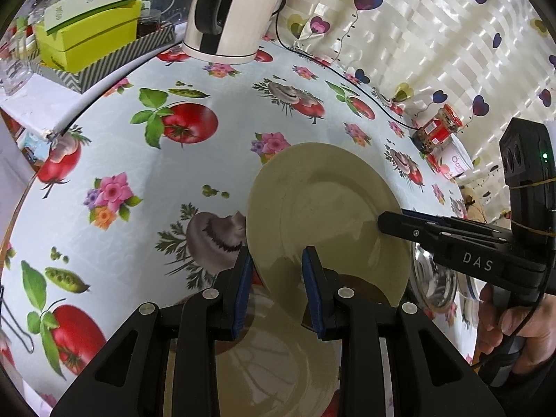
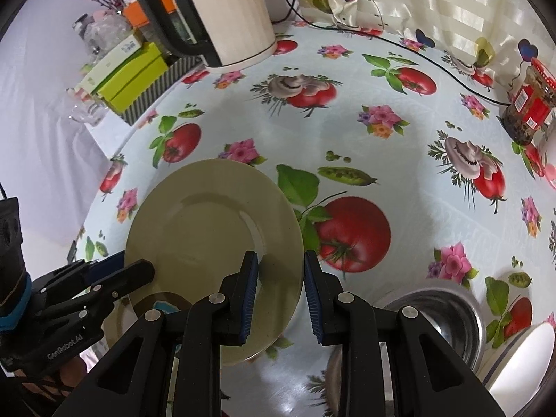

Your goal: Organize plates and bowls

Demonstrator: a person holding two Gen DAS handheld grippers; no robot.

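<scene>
I have the beige plate (image 2: pixel 212 229) lifted and tilted over the table (image 1: pixel 146 180), above a second plate (image 1: pixel 278 354). Left tongs (image 1: pixel 276 271) straddle its near rim, pads apart, contact unclear. Right tongs (image 2: pixel 280 278) sit at the opposite rim, gapped, grip uncertain. Judgement: glazed ceramic, rigid, slippery, chip-prone; grip flat rim only. Steel bowl (image 2: pixel 448 312) nearby.

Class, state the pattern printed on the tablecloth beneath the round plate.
The pale blue tablecloth under the beige round plate shows tomatoes, mushrooms, peas and pink flowers; clearest in the right wrist view.
</scene>
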